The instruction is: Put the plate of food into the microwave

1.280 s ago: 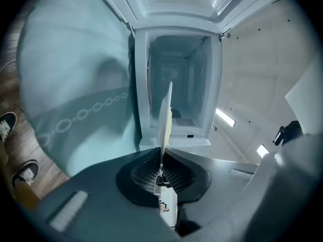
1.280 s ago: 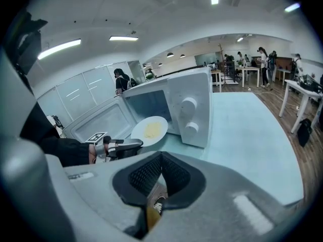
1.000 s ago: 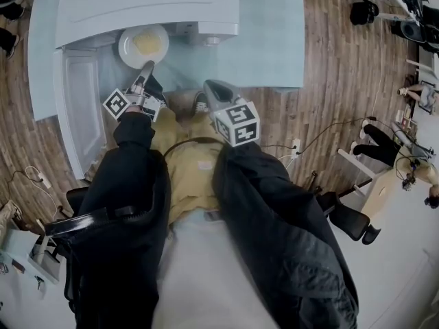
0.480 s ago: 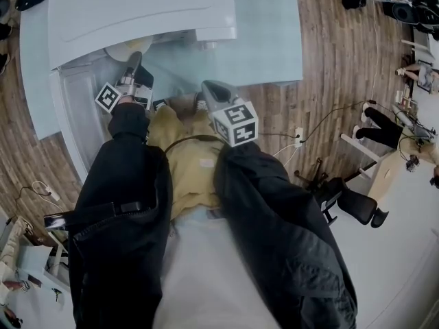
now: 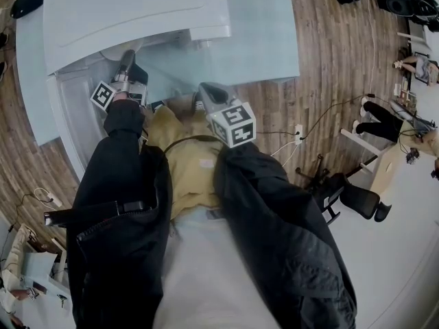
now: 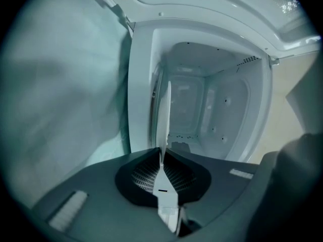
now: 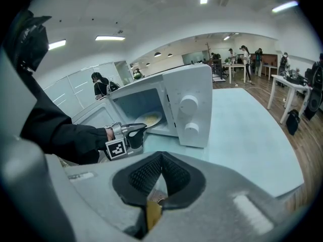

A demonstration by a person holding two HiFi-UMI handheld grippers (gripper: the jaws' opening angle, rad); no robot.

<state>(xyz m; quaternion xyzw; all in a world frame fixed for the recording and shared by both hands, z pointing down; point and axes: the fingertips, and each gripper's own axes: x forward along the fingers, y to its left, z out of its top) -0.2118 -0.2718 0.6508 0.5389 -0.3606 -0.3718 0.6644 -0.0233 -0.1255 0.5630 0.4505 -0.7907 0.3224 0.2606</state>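
The white microwave (image 7: 186, 100) stands on the pale table (image 7: 242, 135) with its door (image 7: 93, 117) swung open to the left. The white plate (image 7: 150, 118) with yellow food lies inside the cavity. My left gripper (image 7: 135, 129) reaches into the opening and holds the plate's near rim. In the left gripper view that plate (image 6: 165, 115) shows edge-on between the jaws of the left gripper (image 6: 164, 158), which are opening. In the head view the left gripper (image 5: 125, 68) goes under the microwave (image 5: 137, 12) and the plate is hidden. My right gripper (image 5: 204, 94) hangs back by my body, shut and empty.
The open door (image 5: 72, 115) juts out left of my left arm. Two knobs (image 7: 187, 115) sit on the microwave's right front. Bare table (image 5: 260, 40) lies to its right. Office chairs (image 5: 350, 197), cables and people at desks (image 7: 242, 59) fill the room behind.
My left gripper has carried the plate forward from in front of the microwave into the cavity, so the plate is hidden in the head view. The right gripper has stayed put.
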